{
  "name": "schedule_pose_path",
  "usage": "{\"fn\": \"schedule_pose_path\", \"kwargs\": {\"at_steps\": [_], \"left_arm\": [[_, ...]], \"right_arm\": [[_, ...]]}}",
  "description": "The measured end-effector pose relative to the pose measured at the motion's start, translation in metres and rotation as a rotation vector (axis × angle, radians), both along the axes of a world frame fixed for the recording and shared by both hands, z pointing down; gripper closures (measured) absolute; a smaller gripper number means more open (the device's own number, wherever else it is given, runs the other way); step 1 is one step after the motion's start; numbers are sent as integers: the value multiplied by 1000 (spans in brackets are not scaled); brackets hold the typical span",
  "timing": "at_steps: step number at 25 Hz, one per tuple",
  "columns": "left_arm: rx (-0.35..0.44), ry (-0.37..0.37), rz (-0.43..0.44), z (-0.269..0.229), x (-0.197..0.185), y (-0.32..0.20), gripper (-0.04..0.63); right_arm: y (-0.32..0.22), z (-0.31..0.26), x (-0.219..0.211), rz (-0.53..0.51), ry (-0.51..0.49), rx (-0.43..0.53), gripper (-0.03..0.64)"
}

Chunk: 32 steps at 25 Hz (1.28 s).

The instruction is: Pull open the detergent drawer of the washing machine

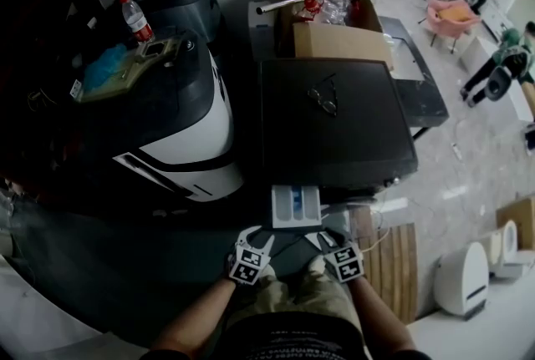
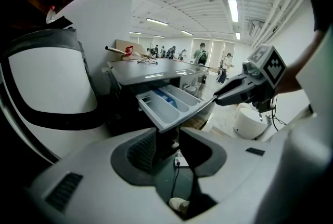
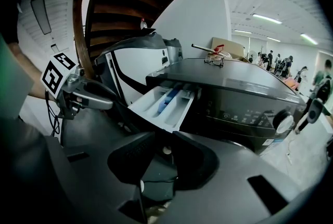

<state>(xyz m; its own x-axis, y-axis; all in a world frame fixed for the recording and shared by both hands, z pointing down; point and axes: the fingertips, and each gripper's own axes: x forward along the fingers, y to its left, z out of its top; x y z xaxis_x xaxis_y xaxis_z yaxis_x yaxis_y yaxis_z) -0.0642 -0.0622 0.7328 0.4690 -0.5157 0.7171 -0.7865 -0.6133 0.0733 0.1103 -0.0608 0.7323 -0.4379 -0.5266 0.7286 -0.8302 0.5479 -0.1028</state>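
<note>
The dark washing machine has its pale grey detergent drawer pulled out toward me, its compartments and a blue insert showing. My left gripper and right gripper hover just short of the drawer's front, side by side, both open with nothing between the jaws. In the left gripper view the drawer lies ahead of and above the open left gripper, and the right gripper hangs off its right corner. The right gripper view shows the drawer beyond the open right gripper, with the left gripper to its left.
A black-and-white machine stands to the left of the washer, with a water bottle on it. Glasses lie on the washer's top; an open cardboard box is behind. A wooden pallet and white appliances are at the right.
</note>
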Motion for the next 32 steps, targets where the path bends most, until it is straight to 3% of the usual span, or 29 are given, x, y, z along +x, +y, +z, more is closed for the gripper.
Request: {"fn": "schedule_pose_path", "kwargs": {"at_steps": [10, 15, 21, 25, 28, 32], "left_arm": [[-7, -1, -2, -1, -1, 3, 460], [30, 13, -16, -12, -6, 2, 459], [156, 80, -75, -64, -20, -2, 466], [263, 121, -116, -108, -23, -9, 537], [326, 134, -153, -138, -25, -17, 584], [388, 155, -180, -178, -26, -26, 592]], "right_arm": [[1, 1, 2, 3, -9, 3, 525], [4, -7, 2, 10, -8, 10, 525], [0, -57, 5, 37, -25, 138, 526], [-5, -97, -2, 23, -41, 240, 600], [-9, -132, -10, 13, -60, 271, 614], [-18, -179, -21, 0, -123, 370, 615]]}}
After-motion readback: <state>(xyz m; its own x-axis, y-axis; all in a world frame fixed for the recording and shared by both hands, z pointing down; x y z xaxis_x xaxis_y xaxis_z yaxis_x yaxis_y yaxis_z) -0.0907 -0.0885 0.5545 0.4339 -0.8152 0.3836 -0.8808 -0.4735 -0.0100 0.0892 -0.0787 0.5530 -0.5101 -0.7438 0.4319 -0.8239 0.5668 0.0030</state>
